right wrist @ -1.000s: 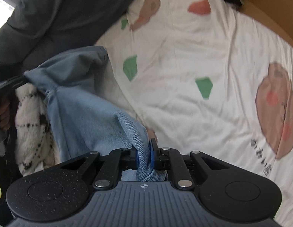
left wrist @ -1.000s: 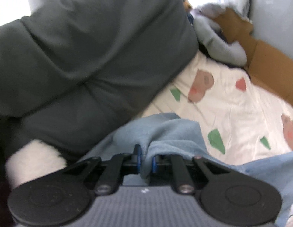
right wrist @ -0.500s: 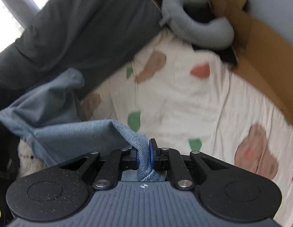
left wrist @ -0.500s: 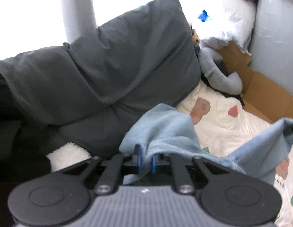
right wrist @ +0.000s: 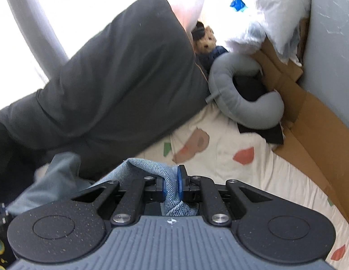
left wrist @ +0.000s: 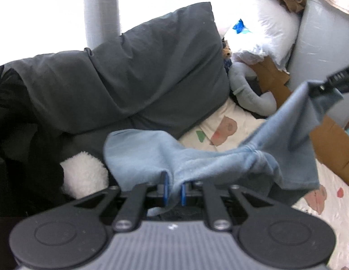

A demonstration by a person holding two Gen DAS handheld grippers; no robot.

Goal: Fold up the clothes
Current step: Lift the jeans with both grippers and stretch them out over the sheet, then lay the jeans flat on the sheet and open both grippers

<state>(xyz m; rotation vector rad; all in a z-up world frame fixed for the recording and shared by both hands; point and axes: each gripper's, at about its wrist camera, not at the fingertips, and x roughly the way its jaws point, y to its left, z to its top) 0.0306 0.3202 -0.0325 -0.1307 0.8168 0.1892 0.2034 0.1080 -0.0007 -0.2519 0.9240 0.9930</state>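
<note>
— What's in front of you, biggest first?

— From my seat I count one dark grey cushion (left wrist: pixel 133 83) slumped along the back, one printed bedsheet (right wrist: pixel 237 171) with pink and green shapes, one run of brown cardboard (right wrist: pixel 309 139) along the wall side, one white pillow (left wrist: pixel 271 31), one grey neck pillow (right wrist: pixel 246 103), one white fleecy bundle (left wrist: pixel 84 175) and one small plush toy (right wrist: pixel 206 39).

— And the garment?

— One light blue garment (left wrist: pixel 219 157), soft and faintly ribbed, hanging in the air above the sheet, strung between my two tongs and sagging in the middle with deep creases.

— Tongs?

— Two. My left gripper (left wrist: pixel 173 190) is clenched on a bunched edge. My right gripper (right wrist: pixel 171 187) is pinched tight on another edge, which reads as denim-like weave up close.
</note>
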